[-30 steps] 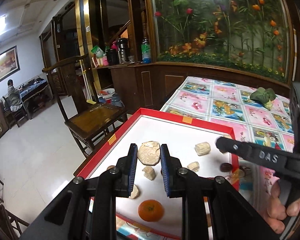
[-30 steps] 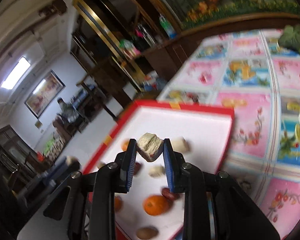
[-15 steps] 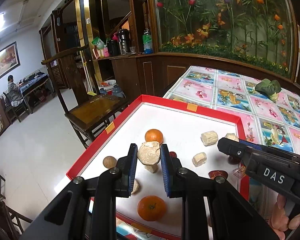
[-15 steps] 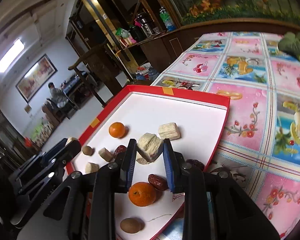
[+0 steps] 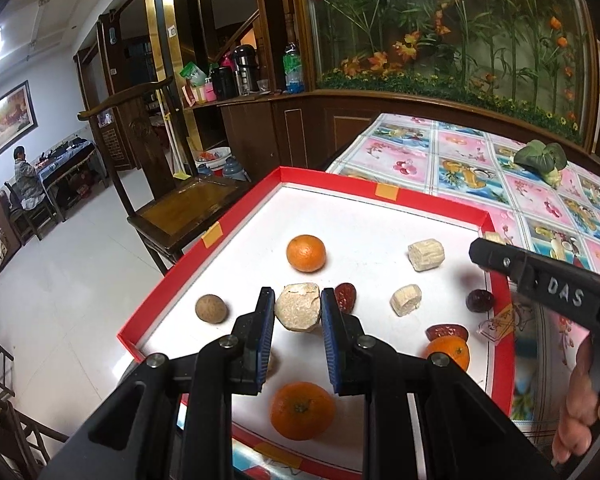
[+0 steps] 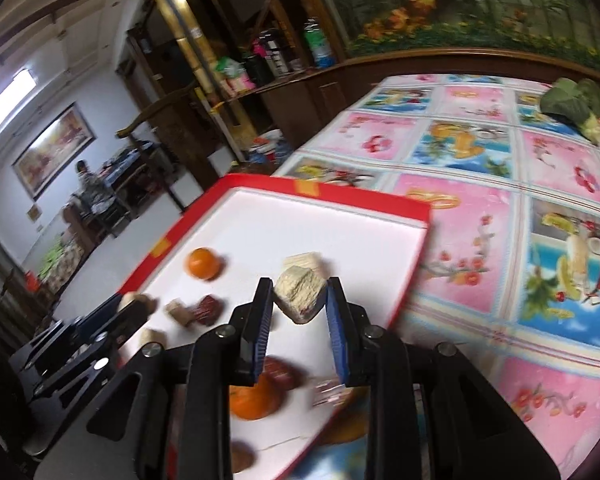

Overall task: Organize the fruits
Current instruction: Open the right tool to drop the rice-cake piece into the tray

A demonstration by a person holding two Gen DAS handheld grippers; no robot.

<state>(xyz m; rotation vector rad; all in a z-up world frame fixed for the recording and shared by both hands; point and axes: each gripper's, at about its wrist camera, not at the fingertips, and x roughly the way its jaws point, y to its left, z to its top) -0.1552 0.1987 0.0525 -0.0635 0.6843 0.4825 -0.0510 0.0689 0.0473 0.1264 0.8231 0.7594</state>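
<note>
The left claw [image 5: 297,312] is clenched on a pale, rough, rounded chunk [image 5: 297,313], pinched between its two blue pads and held just above the floor of a red-rimmed white tray [image 5: 384,184]. Just right of that claw lies a dark red date [image 5: 346,297], and a round brown fruit [image 5: 211,308] sits to its left. Beyond it rests an orange [image 5: 306,253]. A second orange [image 5: 302,410] lies below the claw near the tray's front edge, and a third orange [image 5: 449,353] sits toward the tray's right side with a red date slice [image 5: 446,332] touching it at the top. Two pale cut pieces [image 5: 426,254] [image 5: 406,299] and another dark date [image 5: 479,301] lie toward the right rim.

The right claw [image 6: 299,298] is grasping an angular cream-coloured chunk [image 6: 299,295], wedged corner to corner between its pads, over the tray's [image 6: 364,196] right part. This view is blurred. In the left wrist view the right claw's black arm reaches in from the right, with a person's hand [image 5: 580,408] around its handle.

The tray rests on a bench covered by a pink and blue fruit-print cloth [image 6: 480,216]. A green leafy vegetable [image 6: 576,104] lies at the far end of the cloth. A wooden chair [image 5: 180,212] stands beside the bench.
</note>
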